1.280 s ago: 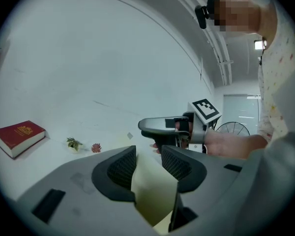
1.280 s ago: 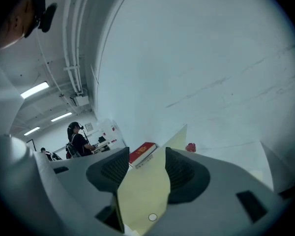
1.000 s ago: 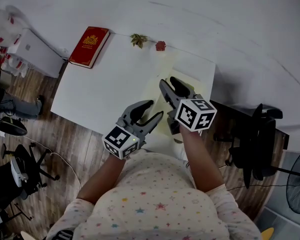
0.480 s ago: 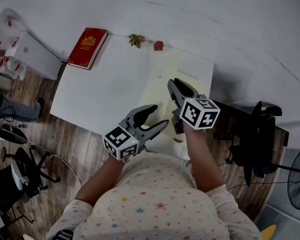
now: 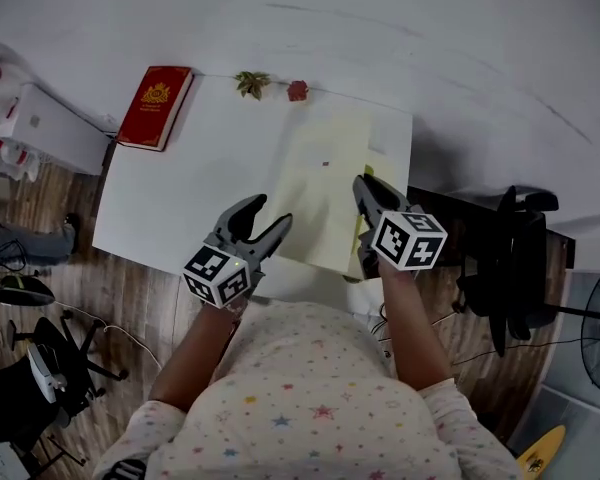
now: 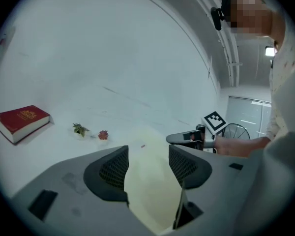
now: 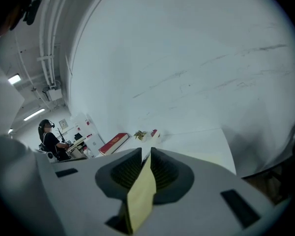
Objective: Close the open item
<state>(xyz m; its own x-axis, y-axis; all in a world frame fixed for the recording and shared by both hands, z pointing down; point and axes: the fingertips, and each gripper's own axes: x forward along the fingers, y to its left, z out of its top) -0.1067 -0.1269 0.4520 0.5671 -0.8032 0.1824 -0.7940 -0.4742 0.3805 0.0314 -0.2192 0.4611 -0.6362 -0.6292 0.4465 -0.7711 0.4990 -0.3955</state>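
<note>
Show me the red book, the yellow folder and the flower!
red book [image 5: 156,108], head view, middle of its cover.
yellow folder [image 5: 315,196], head view, middle of its page.
flower [image 5: 298,91], head view, its red bloom.

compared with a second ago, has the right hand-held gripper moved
Yes: the right hand-held gripper has drawn away from the red flower, toward the near right corner of the table.

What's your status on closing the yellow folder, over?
Left gripper open, fingers just opened, clamping nothing. Right gripper shut on yellow folder's cover edge. Folder lies open on table. Red book well clear.
</note>
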